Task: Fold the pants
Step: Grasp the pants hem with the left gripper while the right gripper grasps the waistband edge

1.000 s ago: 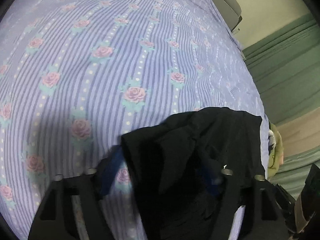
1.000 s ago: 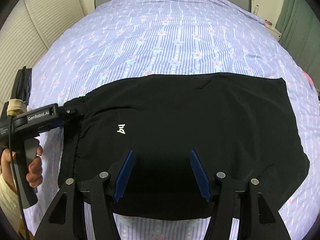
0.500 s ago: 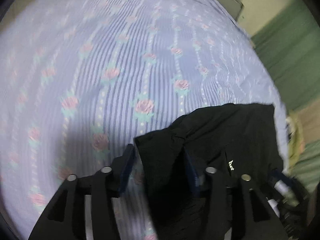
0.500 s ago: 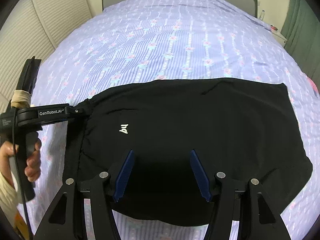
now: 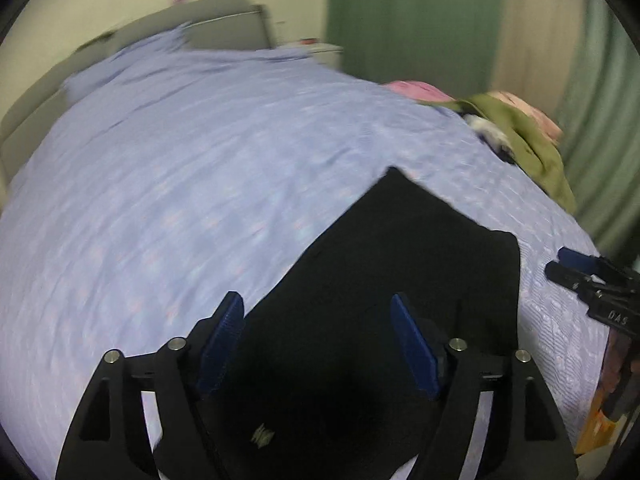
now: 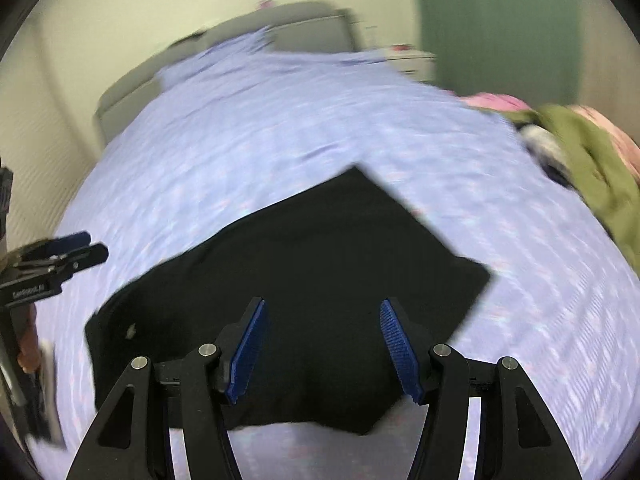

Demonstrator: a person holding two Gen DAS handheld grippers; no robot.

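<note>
Your two wrist cams both sit close above the black pants (image 5: 400, 280), facing the headboard (image 6: 304, 28) across the bed (image 6: 280, 128), sharing that whole stretch.

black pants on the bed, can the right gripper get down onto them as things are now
Probably yes. The right gripper hangs open right above the black pants, which lie flat on the bed cover. Nothing sits between them, and the left gripper is off to the side.

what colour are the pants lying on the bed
Black, with a small pale logo near one edge. The pants show best in the right wrist view.
</note>
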